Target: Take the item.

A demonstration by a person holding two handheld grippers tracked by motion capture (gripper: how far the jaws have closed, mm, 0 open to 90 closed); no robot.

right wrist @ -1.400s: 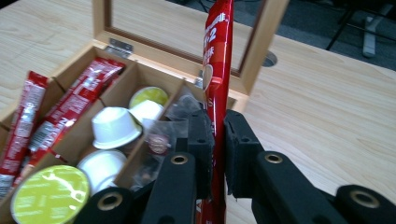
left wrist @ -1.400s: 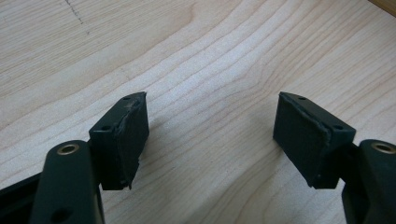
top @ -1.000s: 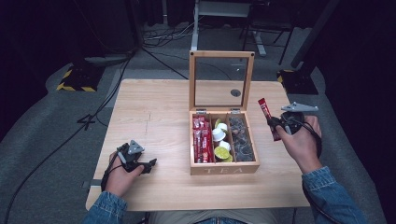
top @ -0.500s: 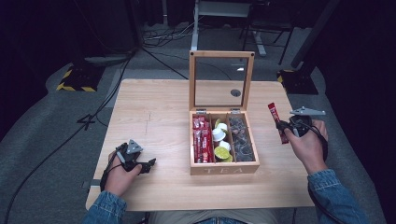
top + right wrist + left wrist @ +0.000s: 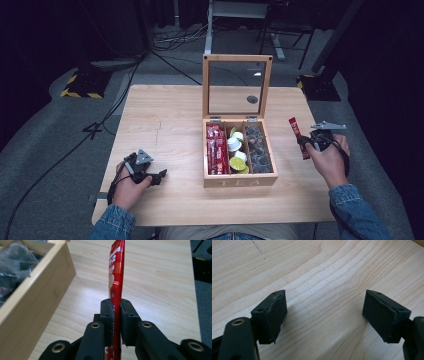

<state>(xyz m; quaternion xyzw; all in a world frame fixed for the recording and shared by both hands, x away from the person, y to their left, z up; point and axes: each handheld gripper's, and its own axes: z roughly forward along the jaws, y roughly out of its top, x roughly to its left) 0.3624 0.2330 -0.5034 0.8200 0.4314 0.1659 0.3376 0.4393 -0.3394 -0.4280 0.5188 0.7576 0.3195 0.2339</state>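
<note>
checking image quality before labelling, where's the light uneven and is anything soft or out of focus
High view: the table is lit, the surroundings fall to near black, and the box lid's pane has a small glare spot. Left gripper view: sharp wood grain, soft shadows under the jaws. Right gripper view: the red sachet is sharp, the wooden box slightly soft.

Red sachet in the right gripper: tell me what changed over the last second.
The right gripper, shut on the red sachet, carried it further right, away from the wooden tea box. The left gripper stayed on the table, jaws open; the box and its raised lid are unchanged.
</note>
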